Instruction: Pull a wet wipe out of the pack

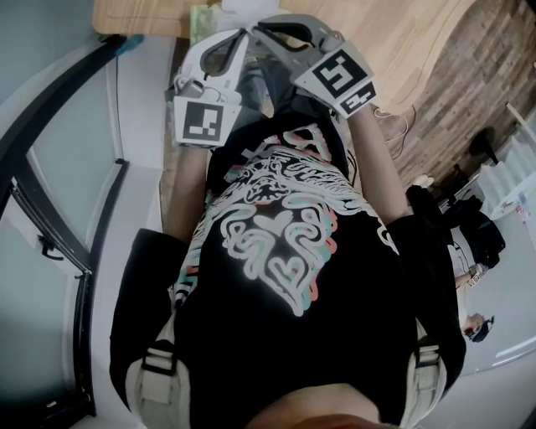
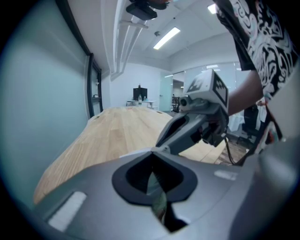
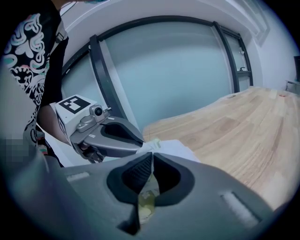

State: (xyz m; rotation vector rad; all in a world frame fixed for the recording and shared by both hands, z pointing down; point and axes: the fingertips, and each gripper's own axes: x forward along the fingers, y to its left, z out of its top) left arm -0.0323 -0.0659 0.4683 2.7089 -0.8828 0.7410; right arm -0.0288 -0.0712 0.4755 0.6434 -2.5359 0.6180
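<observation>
The wipe pack [image 1: 201,17], pale green, lies on the wooden table [image 1: 402,33] at the top of the head view, mostly hidden behind the grippers. Its green print also shows through the right jaws' slit [image 3: 146,201]. My left gripper [image 1: 245,34] and right gripper [image 1: 255,28] meet tip to tip over it. Both pairs of jaws stand together. In the right gripper view a small crumpled white tuft [image 3: 153,144] rises right at my right gripper [image 3: 153,153], beside the left gripper [image 3: 142,149]. Whether it is wipe or flap I cannot tell. A flat white sheet [image 3: 176,149] lies just beyond.
The long wooden table [image 2: 117,131] runs away from the grippers along a pale glass wall [image 3: 164,79] with dark frames. The person's black printed shirt [image 1: 285,251] fills the lower head view. A cable [image 2: 234,150] hangs at the table's right edge.
</observation>
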